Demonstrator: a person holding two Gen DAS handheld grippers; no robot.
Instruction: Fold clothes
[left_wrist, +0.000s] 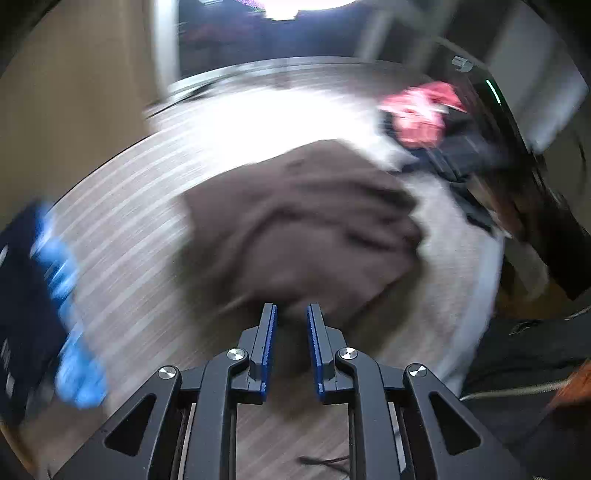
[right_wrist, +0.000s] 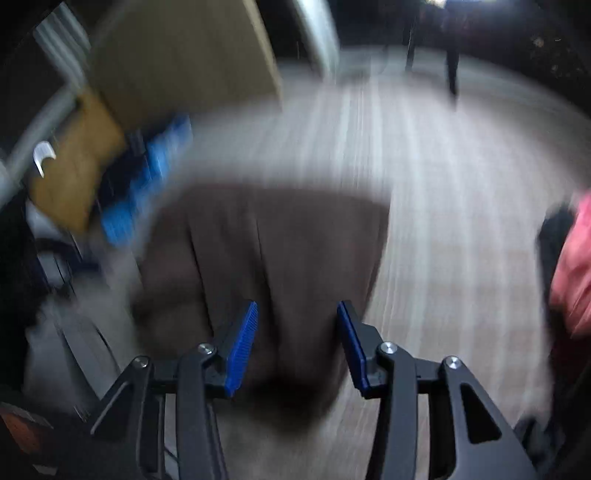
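On the pale wood-grain tabletop (left_wrist: 140, 221), the soft brown cloth garment (left_wrist: 303, 229) lies rumpled in loose folds, just ahead of both tools. The left gripper (left_wrist: 291, 321) shows a narrow empty gap; the right gripper (right_wrist: 297, 321) stands wider apart, nothing between its ribbed blue pads (right_wrist: 242, 347). The fabric looks light, limp and matte, likely to sag and drape, so a hem or corner seems the best hold. At two o'clock lies a crumpled pink garment (left_wrist: 421, 110).
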